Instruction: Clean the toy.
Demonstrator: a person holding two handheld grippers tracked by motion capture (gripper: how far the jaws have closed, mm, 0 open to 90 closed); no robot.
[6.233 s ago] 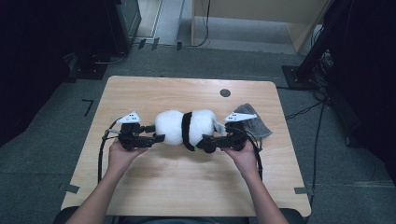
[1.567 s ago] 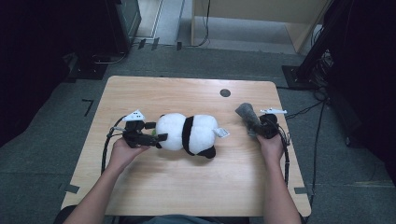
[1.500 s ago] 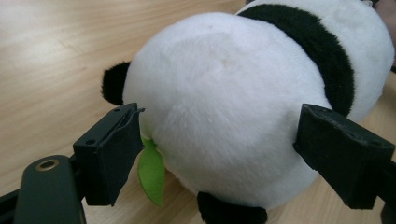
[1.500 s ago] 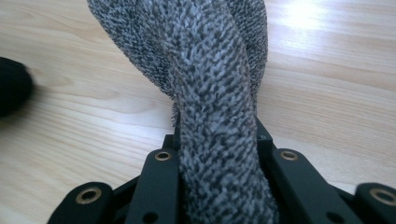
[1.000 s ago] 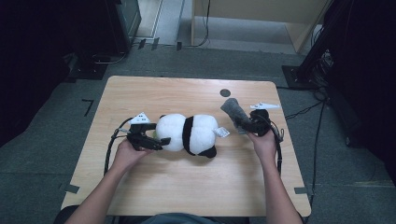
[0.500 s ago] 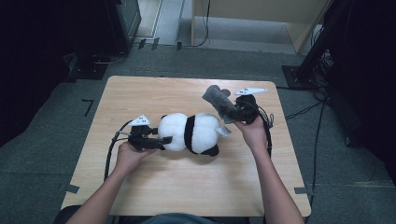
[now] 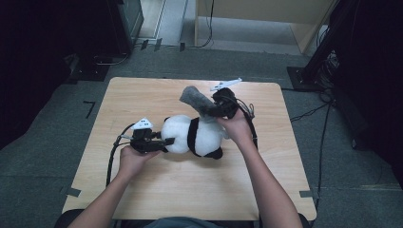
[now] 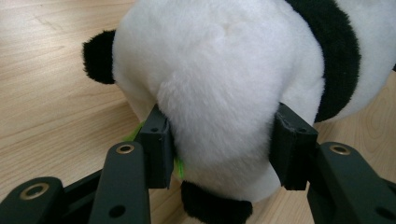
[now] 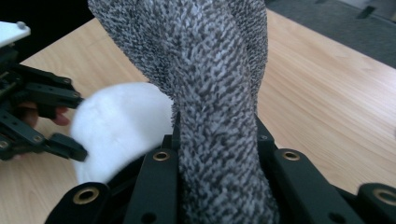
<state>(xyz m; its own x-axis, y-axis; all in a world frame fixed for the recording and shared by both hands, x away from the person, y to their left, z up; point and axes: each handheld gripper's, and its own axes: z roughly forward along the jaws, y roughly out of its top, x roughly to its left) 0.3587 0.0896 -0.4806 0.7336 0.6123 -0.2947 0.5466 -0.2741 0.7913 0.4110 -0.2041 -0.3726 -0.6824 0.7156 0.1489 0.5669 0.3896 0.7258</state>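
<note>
Closing on the toy panda's (image 7: 195, 137) white end, the left hand-held gripper (image 7: 164, 141) now pinches it on the desk (image 7: 142, 199). The right hand-held gripper (image 7: 215, 110), clenched on a grey knitted cloth (image 7: 194, 97), has carried it from beside the panda to above it, likely to cover it.

left gripper (image 7: 164, 141) is squeezing the plush panda's (image 7: 197, 137) head end on the wooden table (image 7: 157, 190); right gripper (image 7: 216, 110) holds a grey knit sock (image 7: 196, 98) up just above its back
</note>
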